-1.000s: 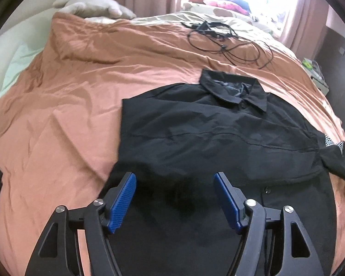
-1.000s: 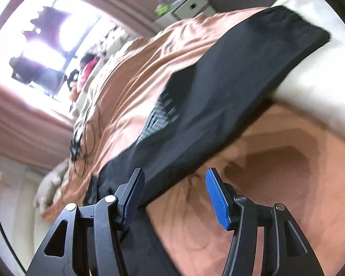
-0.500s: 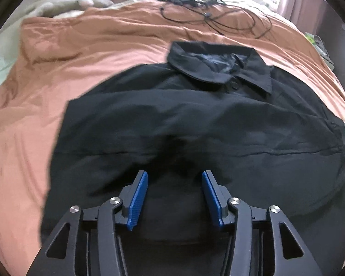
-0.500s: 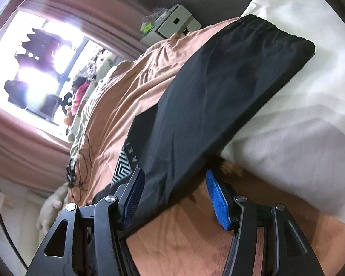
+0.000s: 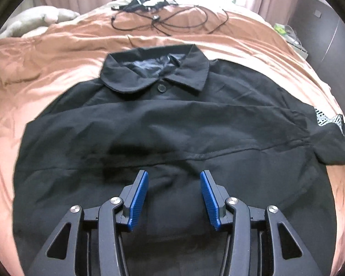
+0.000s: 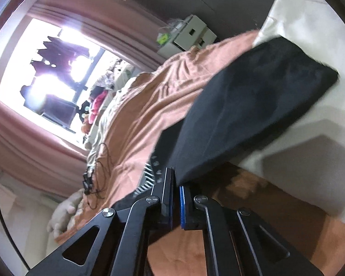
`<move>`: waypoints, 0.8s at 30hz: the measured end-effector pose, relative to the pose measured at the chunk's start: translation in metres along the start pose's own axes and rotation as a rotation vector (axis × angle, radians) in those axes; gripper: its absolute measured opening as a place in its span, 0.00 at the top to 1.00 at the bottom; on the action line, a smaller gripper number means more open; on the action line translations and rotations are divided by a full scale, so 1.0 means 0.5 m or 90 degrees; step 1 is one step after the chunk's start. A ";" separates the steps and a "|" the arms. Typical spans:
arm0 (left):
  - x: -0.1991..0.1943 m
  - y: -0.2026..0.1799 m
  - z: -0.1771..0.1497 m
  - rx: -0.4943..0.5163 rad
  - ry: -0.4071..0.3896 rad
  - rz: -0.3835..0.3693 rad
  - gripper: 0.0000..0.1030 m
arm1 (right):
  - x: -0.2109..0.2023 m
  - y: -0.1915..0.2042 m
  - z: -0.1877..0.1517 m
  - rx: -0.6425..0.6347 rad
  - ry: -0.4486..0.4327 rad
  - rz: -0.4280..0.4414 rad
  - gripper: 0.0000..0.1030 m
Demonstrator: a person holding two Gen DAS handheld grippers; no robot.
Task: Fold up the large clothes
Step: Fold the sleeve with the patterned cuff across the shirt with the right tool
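left gripper is hanging over the black shirt, fingers wide apart | right gripper is pinching the shirt's sleeve | shirt is lying on the bed

The shirt is running out past the bottom edge of the left view, its hem hidden behind the left gripper. In the right view, its sleeve is smearing with blur, and the right gripper is covering the sleeve's near edge.

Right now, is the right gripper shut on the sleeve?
Shut. The right gripper has its pads together on the black sleeve edge; the left gripper is open above the shirt.
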State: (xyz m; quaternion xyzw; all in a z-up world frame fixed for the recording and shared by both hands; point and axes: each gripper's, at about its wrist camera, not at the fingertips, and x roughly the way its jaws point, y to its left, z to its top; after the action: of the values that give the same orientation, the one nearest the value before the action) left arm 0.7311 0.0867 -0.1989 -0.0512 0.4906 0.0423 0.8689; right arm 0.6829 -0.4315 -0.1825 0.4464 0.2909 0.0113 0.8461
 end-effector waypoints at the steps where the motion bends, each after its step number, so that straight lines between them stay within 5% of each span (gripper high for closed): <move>1: -0.015 0.005 -0.006 -0.001 -0.003 -0.001 0.53 | -0.006 0.013 -0.002 -0.004 -0.003 0.007 0.95; 11: -0.182 0.123 -0.081 -0.087 -0.026 -0.028 0.51 | -0.074 0.208 -0.061 -0.104 -0.022 0.126 0.95; 24: -0.286 0.245 -0.185 -0.171 -0.062 -0.023 0.51 | -0.049 0.464 -0.280 -0.252 0.066 0.235 0.95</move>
State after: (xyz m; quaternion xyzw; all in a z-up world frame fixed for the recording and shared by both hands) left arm 0.5639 0.1925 -0.1298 -0.1739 0.4364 0.0947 0.8777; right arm 0.6481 -0.1940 -0.0541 0.3170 0.2396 0.2448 0.8844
